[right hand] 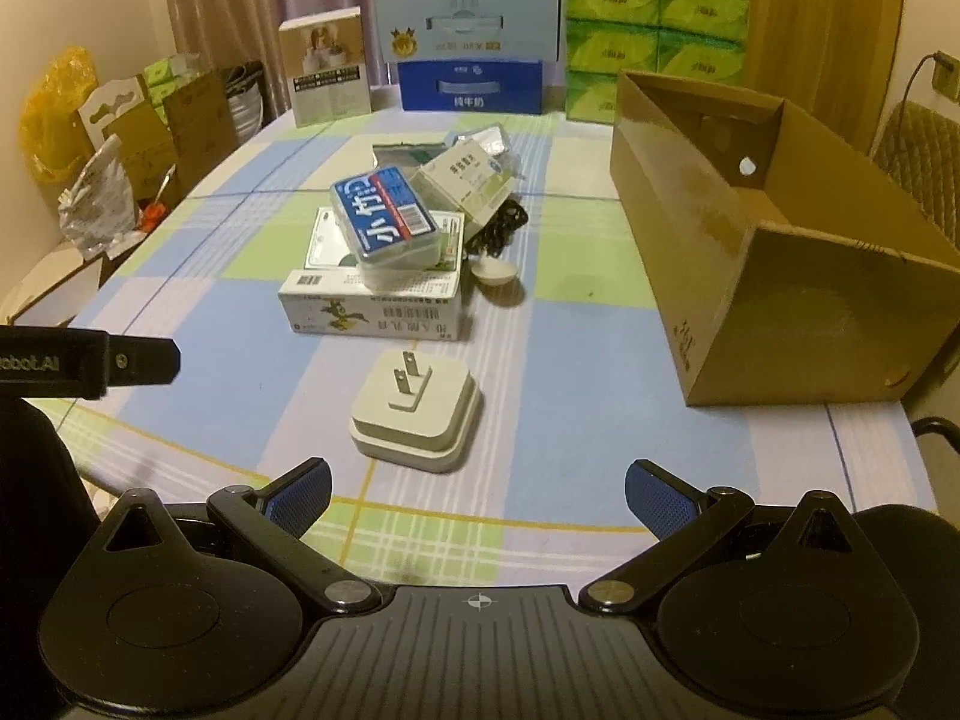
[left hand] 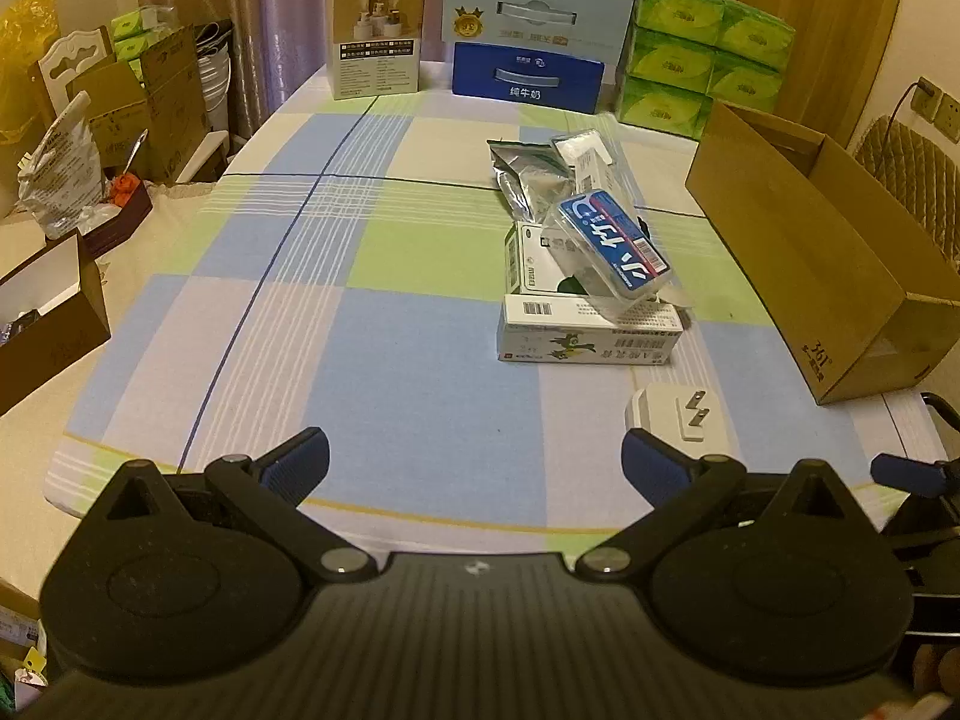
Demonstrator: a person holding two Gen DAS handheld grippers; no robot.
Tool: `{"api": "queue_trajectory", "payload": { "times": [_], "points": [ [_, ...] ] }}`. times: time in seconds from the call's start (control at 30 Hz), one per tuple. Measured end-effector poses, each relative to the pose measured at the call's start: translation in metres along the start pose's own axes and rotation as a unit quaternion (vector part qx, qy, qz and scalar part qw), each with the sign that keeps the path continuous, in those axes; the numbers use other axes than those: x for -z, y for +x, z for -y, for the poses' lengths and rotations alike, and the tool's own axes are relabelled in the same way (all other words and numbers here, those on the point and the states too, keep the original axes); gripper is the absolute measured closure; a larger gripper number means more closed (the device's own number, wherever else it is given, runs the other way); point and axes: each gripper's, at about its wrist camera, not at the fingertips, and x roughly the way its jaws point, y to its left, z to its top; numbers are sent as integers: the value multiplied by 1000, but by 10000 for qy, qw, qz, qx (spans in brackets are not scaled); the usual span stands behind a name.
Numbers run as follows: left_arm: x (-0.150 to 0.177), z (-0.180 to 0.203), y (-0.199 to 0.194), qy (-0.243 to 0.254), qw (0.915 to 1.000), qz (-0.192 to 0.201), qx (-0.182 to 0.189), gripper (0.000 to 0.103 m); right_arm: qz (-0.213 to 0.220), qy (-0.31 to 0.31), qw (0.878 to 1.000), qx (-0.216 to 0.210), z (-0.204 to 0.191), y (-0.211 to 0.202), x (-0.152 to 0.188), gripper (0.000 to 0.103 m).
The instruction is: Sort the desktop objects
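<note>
A white plug adapter (right hand: pixel 417 420) lies prongs-up on the checked tablecloth, just ahead of my right gripper (right hand: pixel 477 495), which is open and empty. In the left wrist view the plug adapter (left hand: pixel 681 414) sits just beyond the right fingertip of my left gripper (left hand: pixel 474 468), also open and empty. Farther back is a pile: a blue-labelled clear case (right hand: pixel 387 219) on white medicine boxes (right hand: pixel 372 306), a silver pouch (left hand: pixel 528 177), a black cord (right hand: pixel 498 225) and a small white round piece (right hand: pixel 495 273). An open cardboard box (right hand: pixel 780 252) stands at the right.
Along the table's far edge stand a white product box (left hand: pixel 375 39), stacked blue milk cartons (left hand: pixel 531 39) and green tissue packs (left hand: pixel 702 54). Left of the table are cardboard boxes (left hand: pixel 150 96) and bags. The other gripper's body (right hand: pixel 90 363) shows at the left of the right wrist view.
</note>
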Motion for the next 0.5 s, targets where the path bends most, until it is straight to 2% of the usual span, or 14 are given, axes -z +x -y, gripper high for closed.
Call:
{"api": "queue_trajectory", "payload": {
  "times": [0.5],
  "points": [
    [-6, -12, 1, -55, 10000, 29, 35, 1, -38, 215, 9997, -105, -3, 11, -6, 2]
  ]
}}
